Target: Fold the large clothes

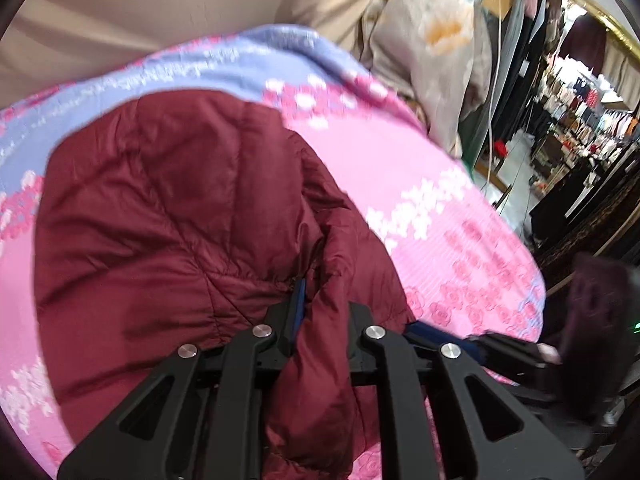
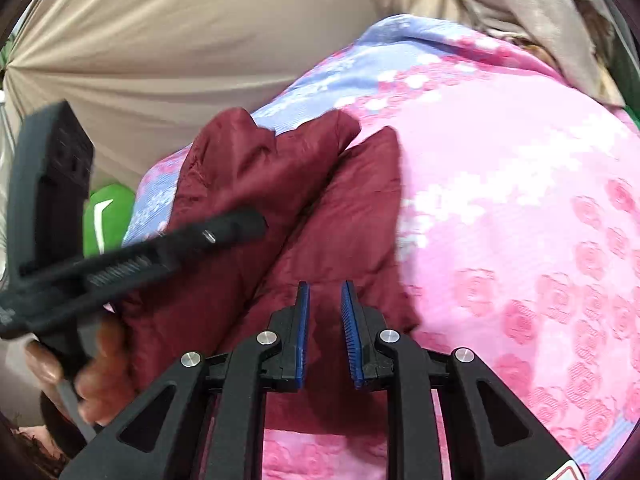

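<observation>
A maroon puffer jacket [image 1: 160, 200] lies spread on a pink and blue floral bedspread [image 1: 400, 184]. My left gripper [image 1: 324, 312] is shut on a bunched fold of the jacket at its near edge; one blue pad [image 1: 298, 300] shows and the fabric hides the other. The right wrist view shows that left gripper [image 2: 244, 224] at the left, held by a hand [image 2: 100, 360], with its tip on the jacket [image 2: 280, 184]. My right gripper [image 2: 325, 292] hovers over the jacket's near part, its blue pads a small gap apart with nothing between them. It also shows low right in the left wrist view [image 1: 440, 338].
Beige draped fabric [image 2: 180, 40] rises behind the bed [image 2: 500, 200]. A floral cloth [image 1: 432, 40] hangs at the bed's far right corner. Clothing racks [image 1: 580, 120] and a white cable [image 1: 492, 120] stand to the right. A green object [image 2: 108, 216] sits beyond the bed's left edge.
</observation>
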Tool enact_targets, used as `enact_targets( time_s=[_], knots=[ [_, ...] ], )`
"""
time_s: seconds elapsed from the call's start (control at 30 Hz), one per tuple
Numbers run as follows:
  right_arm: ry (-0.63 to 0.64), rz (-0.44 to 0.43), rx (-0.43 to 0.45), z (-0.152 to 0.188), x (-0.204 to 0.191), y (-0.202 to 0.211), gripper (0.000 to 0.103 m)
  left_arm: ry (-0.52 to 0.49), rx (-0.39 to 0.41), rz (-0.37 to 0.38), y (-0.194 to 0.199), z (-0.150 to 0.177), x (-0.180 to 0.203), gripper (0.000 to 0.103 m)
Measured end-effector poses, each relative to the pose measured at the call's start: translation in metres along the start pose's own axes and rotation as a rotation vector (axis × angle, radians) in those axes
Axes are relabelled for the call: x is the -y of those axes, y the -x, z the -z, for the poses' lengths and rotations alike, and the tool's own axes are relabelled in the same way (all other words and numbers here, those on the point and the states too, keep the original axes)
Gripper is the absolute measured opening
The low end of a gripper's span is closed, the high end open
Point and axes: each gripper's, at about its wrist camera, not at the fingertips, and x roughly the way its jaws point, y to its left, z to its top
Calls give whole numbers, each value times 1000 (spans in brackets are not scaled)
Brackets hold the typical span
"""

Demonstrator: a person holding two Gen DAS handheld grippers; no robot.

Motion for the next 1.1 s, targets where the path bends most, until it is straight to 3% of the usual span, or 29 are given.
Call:
enact_targets(
  time_s=[0.23,0.3,0.4,0.47,0.53,0.63,0.73,0.87,1.1],
  knots=[
    [-26,4,42,-7,12,18,21,-9,-39,-43,-32,15,12,21],
    [-21,2,55,-10,8,26,23,-16,-31,-15,-24,14,14,36],
    [-9,-12,79,-13,5,39,31,-1,7,62,20,9,8,52],
    [-9,-42,103,-27,14,39,51,13,67,112,55,8,-1,62],
    [-2,-104,102,-30,9,46,61,39,145,113,99,10,-20,76],
    [10,-197,84,-36,-2,50,70,99,248,64,151,19,-53,88],
    [1,-266,5,-44,-16,34,75,178,268,-13,172,38,-83,89],
    [44,-247,-86,-47,-38,11,76,251,198,-83,160,67,-109,89],
    [203,-290,-23,-31,-98,43,78,289,108,-134,130,100,-121,89]
  ],
)
